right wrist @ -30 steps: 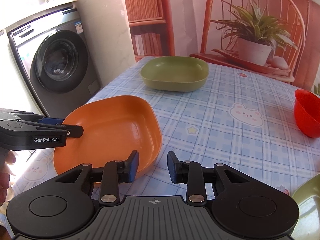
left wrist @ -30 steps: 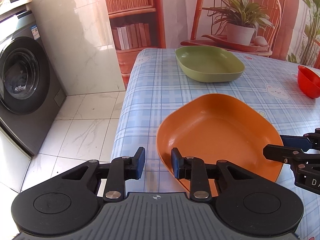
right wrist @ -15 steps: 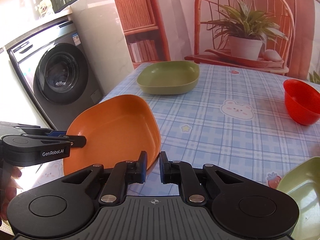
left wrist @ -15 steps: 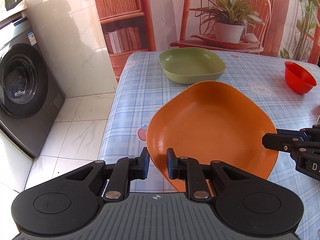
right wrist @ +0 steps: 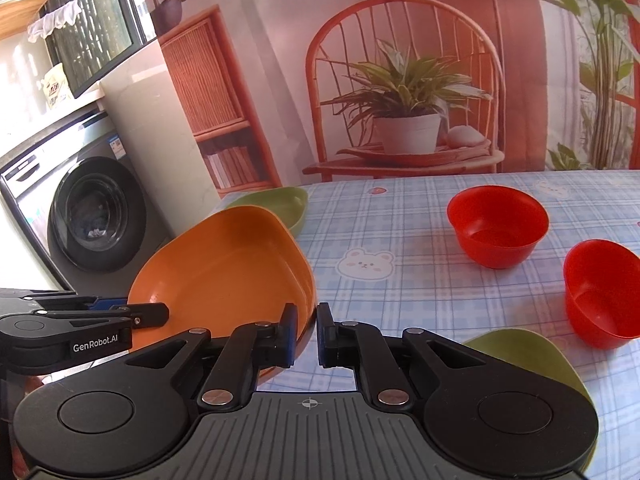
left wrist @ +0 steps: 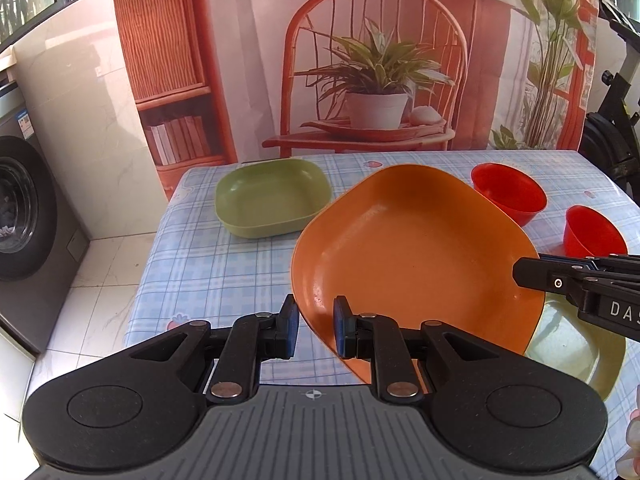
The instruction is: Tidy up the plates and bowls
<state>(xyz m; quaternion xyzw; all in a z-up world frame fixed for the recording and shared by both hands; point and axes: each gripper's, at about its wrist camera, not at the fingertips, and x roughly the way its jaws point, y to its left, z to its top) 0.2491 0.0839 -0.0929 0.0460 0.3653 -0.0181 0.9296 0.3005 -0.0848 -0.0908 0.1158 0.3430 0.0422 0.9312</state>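
An orange plate (left wrist: 416,256) is held tilted above the table, one gripper on each side. My left gripper (left wrist: 316,326) is shut on its near-left rim. My right gripper (right wrist: 306,330) is shut on its right rim; it also shows in the left wrist view (left wrist: 532,272). The plate also shows in the right wrist view (right wrist: 224,268). A green plate (left wrist: 272,200) lies at the far left of the table. A second green plate (left wrist: 576,344) lies under the orange one's right edge. Two red bowls (right wrist: 496,224) (right wrist: 604,288) stand to the right.
The table (left wrist: 208,264) has a blue checked cloth; its left edge drops to a tiled floor. A washing machine (right wrist: 92,216) stands at the left. A backdrop showing a chair and potted plant (left wrist: 376,92) hangs behind the table.
Both grippers have closed on the orange plate's rim and lifted it, tilted, up and to the right. It now hangs over the near green plate.
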